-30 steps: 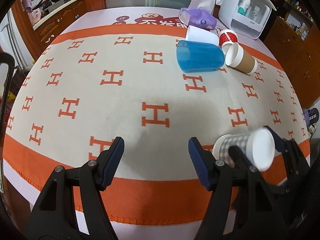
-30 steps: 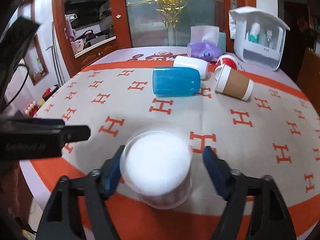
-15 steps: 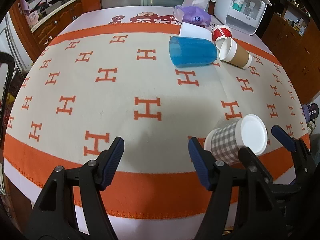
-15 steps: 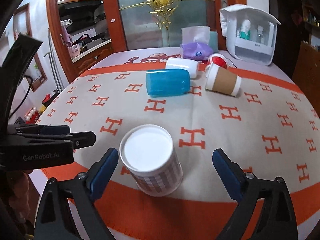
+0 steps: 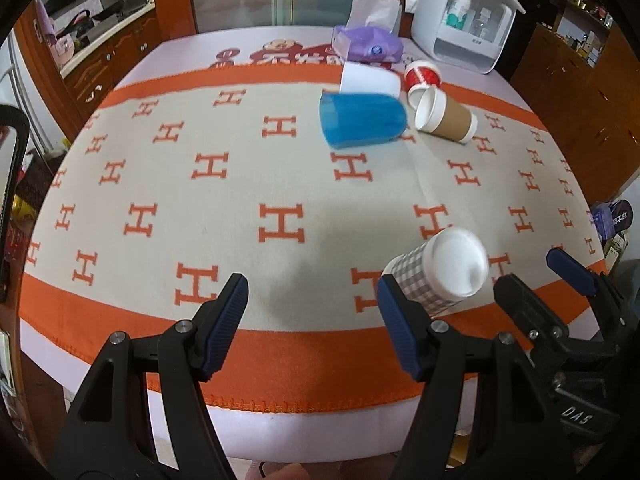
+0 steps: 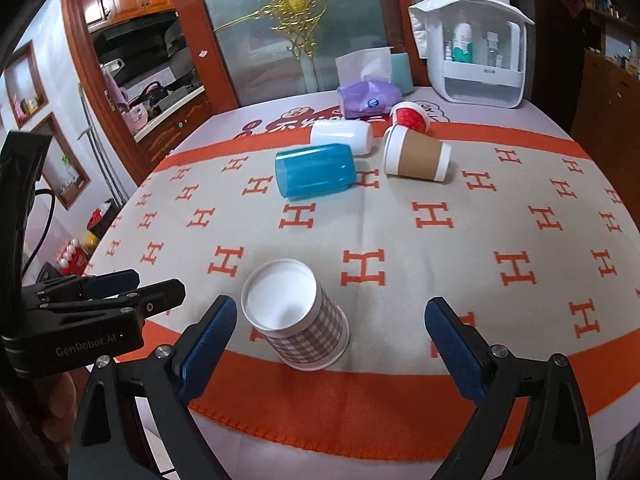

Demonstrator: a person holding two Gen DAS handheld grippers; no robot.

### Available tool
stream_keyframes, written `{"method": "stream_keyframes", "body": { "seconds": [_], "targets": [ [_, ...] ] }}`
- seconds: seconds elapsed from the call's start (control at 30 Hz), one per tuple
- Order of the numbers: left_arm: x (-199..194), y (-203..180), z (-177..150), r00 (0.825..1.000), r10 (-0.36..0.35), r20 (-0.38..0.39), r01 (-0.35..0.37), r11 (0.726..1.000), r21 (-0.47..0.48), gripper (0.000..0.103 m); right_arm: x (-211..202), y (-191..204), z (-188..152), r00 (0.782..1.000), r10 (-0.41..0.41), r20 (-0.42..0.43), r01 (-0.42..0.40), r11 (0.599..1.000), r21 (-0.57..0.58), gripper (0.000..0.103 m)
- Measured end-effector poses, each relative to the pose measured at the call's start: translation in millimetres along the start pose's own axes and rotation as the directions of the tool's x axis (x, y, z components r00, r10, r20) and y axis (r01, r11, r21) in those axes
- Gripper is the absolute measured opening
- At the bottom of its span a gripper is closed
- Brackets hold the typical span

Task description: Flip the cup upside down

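1. The table (image 6: pixel 400 432) carries an orange-bordered cloth (image 6: pixel 400 248) patterned with orange H shapes; it fills the ground ahead of both tools and runs under their fingers.
2. A white storage box (image 6: pixel 476 52) with bottles inside stands at the far edge, well ahead of the right gripper (image 6: pixel 332 336) and off to its right side.
3. The left gripper (image 5: pixel 312 320) hangs over the near border of the cloth with its jaws spread and nothing between them. In the right wrist view it shows from the side at the left edge, and there the gap cannot be judged.
4. The right gripper has its jaws wide apart, gripping nothing; its blue pads (image 6: pixel 208 340) stand clear of the cup on both sides.
5. A blue cup (image 6: pixel 316 172) lies on its side far ahead of the right gripper, a white cup (image 6: pixel 344 136) just behind it.
6. A purple tissue pack (image 6: pixel 368 98) sits beyond those, near the box.
7. A brown-sleeved paper cup (image 6: pixel 416 158) lies tipped over just right of the blue one, with a red cup (image 6: pixel 408 116) just beyond it.
8. The checked paper cup (image 6: pixel 296 316) stands mouth-down on the cloth, white base up, between the right gripper's fingers and nearer its left one, touching neither. From the left gripper it is just beyond the right finger (image 5: pixel 400 332).
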State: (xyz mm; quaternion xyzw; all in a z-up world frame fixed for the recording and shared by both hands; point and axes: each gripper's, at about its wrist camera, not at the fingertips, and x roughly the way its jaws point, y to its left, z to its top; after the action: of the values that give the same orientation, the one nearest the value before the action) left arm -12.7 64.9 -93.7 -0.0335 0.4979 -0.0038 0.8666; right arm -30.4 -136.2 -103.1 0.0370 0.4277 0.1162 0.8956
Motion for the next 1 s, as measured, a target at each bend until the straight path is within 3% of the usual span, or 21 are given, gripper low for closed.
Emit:
{"method": "stream_keyframes", "body": {
  "seconds": [0.2, 0.5, 1.0],
  "targets": [
    [-29.1, -8.6, 16.1, 1.0, -0.001, 0.018, 0.001, 1.0, 0.001, 0.064, -40.1, -2.7, 25.3, 1.0, 0.002, 0.022, -0.003, 1.0, 0.031, 0.096],
    [-82.0, -36.9, 30.5, 0.993, -0.006, 0.12, 0.002, 0.999, 0.035, 0.065, -104.3, -2.4, 63.7, 0.999, 0.013, 0.049, -0.018, 0.996, 0.089, 0.096],
    [-107.9, -60.7, 20.2, 0.985, 0.024, 0.173, -0.032, 0.999, 0.041, 0.065, -138.0, -7.3, 52.9, 0.998, -0.042, 0.047, 0.038, 0.995, 0.09, 0.096]
  ]
}}
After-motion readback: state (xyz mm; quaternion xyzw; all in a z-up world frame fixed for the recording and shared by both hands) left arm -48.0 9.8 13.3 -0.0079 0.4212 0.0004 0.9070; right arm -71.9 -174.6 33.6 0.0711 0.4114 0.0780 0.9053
